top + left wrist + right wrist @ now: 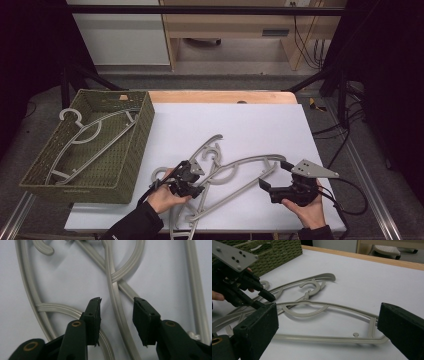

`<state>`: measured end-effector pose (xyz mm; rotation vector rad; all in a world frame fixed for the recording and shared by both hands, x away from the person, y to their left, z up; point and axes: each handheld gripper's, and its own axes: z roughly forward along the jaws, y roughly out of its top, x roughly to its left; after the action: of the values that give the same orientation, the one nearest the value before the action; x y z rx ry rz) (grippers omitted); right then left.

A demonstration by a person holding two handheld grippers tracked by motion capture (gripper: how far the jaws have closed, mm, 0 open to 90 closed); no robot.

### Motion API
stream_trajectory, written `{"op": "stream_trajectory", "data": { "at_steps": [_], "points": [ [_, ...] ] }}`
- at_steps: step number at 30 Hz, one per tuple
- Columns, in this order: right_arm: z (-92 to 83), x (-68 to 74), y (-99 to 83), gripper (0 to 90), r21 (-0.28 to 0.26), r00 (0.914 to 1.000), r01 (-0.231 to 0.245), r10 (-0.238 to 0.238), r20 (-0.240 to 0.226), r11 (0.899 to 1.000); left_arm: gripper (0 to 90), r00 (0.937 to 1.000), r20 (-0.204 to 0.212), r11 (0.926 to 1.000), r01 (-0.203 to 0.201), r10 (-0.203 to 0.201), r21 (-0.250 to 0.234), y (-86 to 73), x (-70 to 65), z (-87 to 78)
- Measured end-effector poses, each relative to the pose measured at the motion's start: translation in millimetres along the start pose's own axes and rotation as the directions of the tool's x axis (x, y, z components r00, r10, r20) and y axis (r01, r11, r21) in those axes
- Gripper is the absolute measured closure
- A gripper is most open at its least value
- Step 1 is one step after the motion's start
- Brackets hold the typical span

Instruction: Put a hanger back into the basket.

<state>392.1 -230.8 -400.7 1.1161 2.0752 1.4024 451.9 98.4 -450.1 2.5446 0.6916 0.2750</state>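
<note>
- A green woven basket [134, 150] stands at the left of the white table [250, 120], its near right corner close to the left gripper; in the right gripper view its weave [279, 252] shows behind that gripper.
- One grey hanger [90, 135] already lies inside the basket, hook toward the far left corner.
- Nothing lies between the basket and the pile on the table; the only obstacle is the tangle itself.
- On the near middle of the table lie several grey plastic hangers [235, 172], overlapped and interlocked: hooks and arms cross one another, and one long arm runs out to the right toward the right gripper.
- They are pale grey, ribbed along the arms, with curled hooks and small pegs on the lower bar [355, 335].
- The left gripper [192, 177] is down over the left part of the pile. In its own view a ribbed hanger arm [117, 305] runs between the two black pads, with a gap on each side, so the fingers are apart and not yet pressing.
- The right gripper [270, 182] sits just beside the right end of the pile, its jaws standing wide apart with nothing clamped; the end of a hanger [372, 326] lies on the table beyond them.
</note>
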Motion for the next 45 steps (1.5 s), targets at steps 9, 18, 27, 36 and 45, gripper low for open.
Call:
{"op": "stream_trajectory", "data": {
  "at_steps": [9,18,27,36,45],
  "points": [
    [0.8,0.2,-0.3,3.6,0.001,1.0,0.002,-0.002,0.0,1.0,73.9,0.9991,0.028,0.9989,0.031,-0.032,0.034,0.8,0.8,6.3],
    [0.4,0.3,-0.2,3.5,0.003,1.0,0.0,0.0,-0.006,1.0,79.1,0.9924,0.025,0.9917,0.119,-0.121,0.048,2.7,1.5,6.4],
    [-0.3,0.5,-0.3,3.5,0.003,1.0,-0.001,0.001,-0.01,1.0,81.7,0.9855,0.055,0.987,0.161,-0.16,0.0,-4.1,0.8,0.9],
    [-1.5,0.2,-0.5,3.6,0.003,0.9999,0.003,-0.003,-0.011,1.0,82.0,0.9871,0.066,0.9856,0.15,-0.146,-0.077,-9.3,-3.8,-20.1],
    [-3.9,-1.1,-0.1,3.6,-0.003,1.0,0.007,-0.007,-0.007,1.0,81.9,0.9839,0.028,0.9696,0.179,-0.177,-0.167,-11.0,3.9,-53.0]
  ]
}}
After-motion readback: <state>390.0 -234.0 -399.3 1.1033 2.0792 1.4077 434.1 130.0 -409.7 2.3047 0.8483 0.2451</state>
